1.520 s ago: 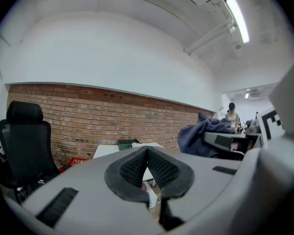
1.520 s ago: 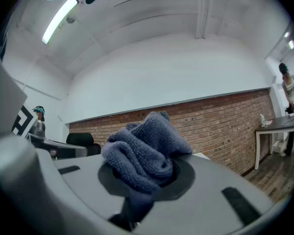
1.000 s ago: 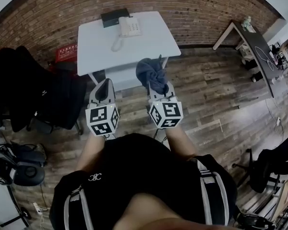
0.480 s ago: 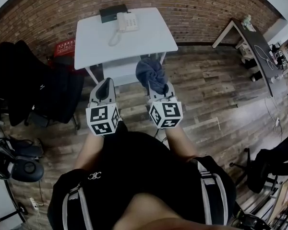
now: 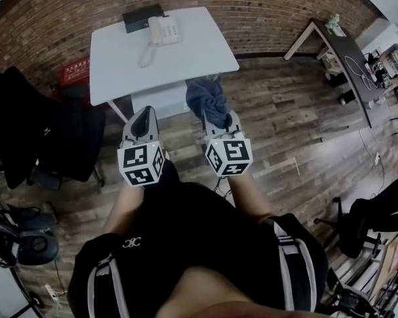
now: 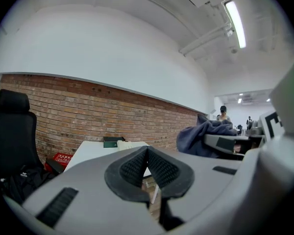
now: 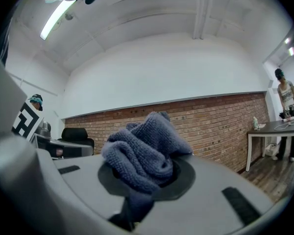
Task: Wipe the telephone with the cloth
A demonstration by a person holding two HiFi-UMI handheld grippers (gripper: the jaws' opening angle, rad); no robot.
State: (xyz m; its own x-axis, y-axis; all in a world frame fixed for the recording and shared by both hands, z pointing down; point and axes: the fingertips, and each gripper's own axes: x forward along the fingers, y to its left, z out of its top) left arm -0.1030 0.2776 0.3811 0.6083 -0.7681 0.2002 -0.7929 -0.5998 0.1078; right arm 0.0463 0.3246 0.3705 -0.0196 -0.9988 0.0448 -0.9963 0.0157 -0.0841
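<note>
The cloth is clamped in the right tongs; the left tongs are closed, empty. The telephone is set far back on the surface, well apart. It should be approached squarely, so the cloth can be pressed flat.

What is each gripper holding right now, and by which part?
The right gripper is shut on the cloth, pinching its bunched lower folds; the rest puffs out ahead. The left gripper is shut, holding nothing.
</note>
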